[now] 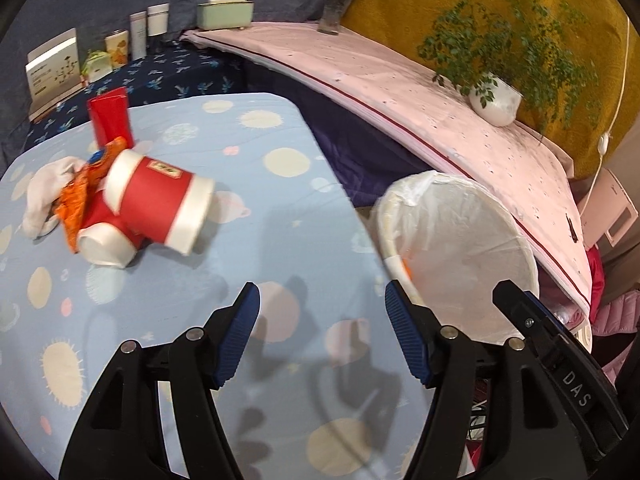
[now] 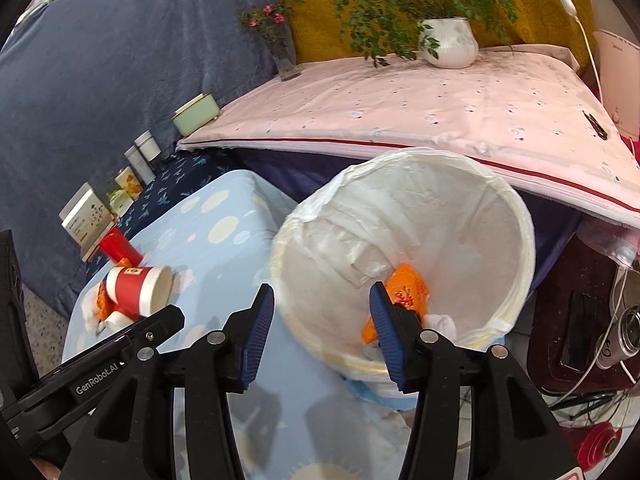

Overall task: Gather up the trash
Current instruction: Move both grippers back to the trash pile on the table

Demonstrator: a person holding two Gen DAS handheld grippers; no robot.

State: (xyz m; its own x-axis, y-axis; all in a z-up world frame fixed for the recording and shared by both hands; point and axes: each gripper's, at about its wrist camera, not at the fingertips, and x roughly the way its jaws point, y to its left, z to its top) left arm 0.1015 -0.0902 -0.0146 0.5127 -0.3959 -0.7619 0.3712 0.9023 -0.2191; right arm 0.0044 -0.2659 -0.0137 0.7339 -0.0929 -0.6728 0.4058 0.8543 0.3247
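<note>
Bin (image 2: 516, 216) holds orange wrapper (image 2: 408, 286).

A potted plant (image 2: 448, 42) and flower vase (image 2: 282, 54) stand on pink bedding (image 2: 420, 108)

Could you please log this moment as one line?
left tool open, empty | right tool open, empty | orange wrapper in bin | cups on table

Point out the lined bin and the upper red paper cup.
lined bin (image 2: 516, 216), right wrist view, far rim.
upper red paper cup (image 1: 156, 196), left wrist view, red side wall.
</note>
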